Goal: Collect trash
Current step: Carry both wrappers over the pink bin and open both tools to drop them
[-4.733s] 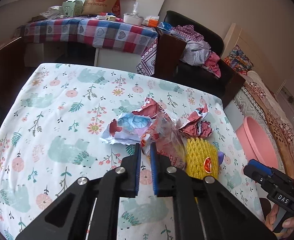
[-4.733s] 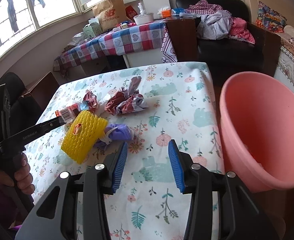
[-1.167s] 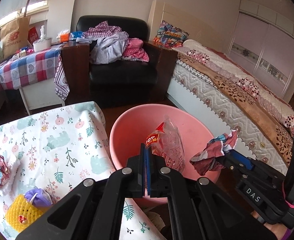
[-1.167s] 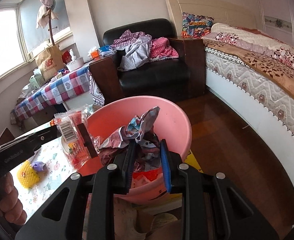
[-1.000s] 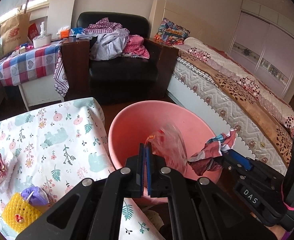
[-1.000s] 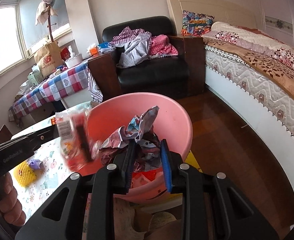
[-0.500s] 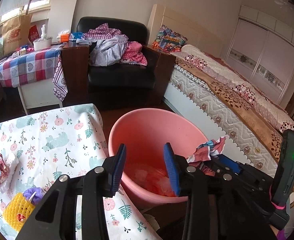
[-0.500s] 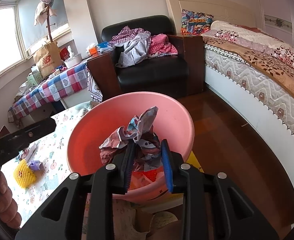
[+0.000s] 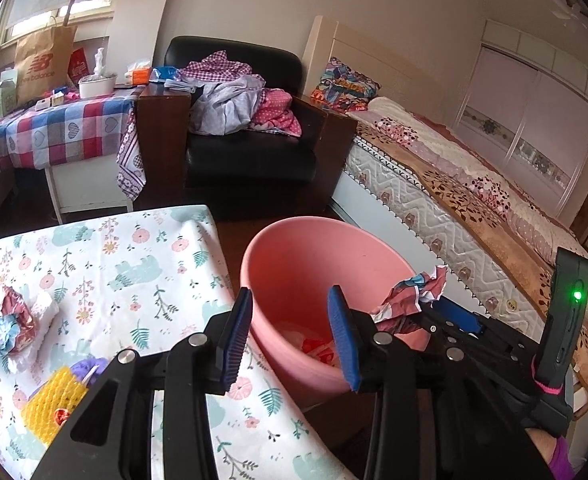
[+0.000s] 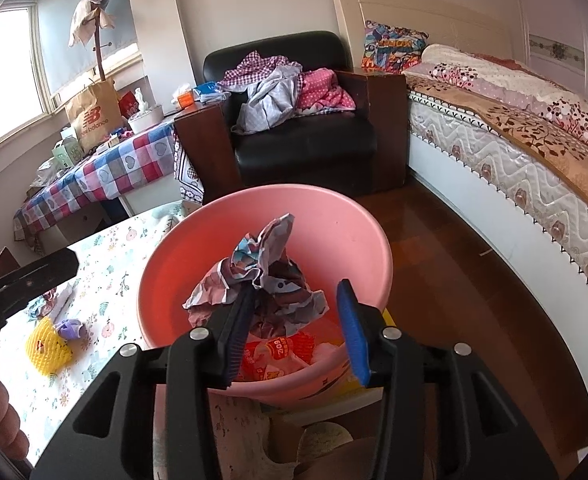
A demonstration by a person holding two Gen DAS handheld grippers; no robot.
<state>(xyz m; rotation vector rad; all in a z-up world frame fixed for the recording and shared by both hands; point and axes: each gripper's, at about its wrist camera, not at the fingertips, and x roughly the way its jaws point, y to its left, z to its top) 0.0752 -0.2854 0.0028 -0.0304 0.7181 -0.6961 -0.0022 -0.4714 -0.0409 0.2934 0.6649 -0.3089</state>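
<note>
A pink basin (image 9: 294,236) stands on the floor beside the table, below both grippers. My left gripper (image 9: 290,336) is open and empty over its near rim. A red and clear snack wrapper (image 10: 278,354) lies in the bottom of the basin (image 10: 358,248). My right gripper (image 10: 296,330) hangs over the basin with its jaws opening. A crumpled printed paper (image 10: 262,280) sits between them, resting against the left finger, and the right pad stands clear of it. The left wrist view shows the same paper (image 9: 414,290) at the right gripper (image 9: 430,302).
The floral-cloth table (image 9: 106,260) holds a yellow foam net (image 9: 50,400), a purple scrap (image 9: 88,368) and crumpled paper (image 9: 10,320). A black armchair (image 10: 306,136) with clothes, a checked-cloth table (image 10: 106,172) and a bed (image 10: 534,152) surround the wooden floor.
The left gripper opened and its snack wrapper dropped into the basin; that gripper then drew back toward the table. The right jaws spread apart around the crumpled paper.
</note>
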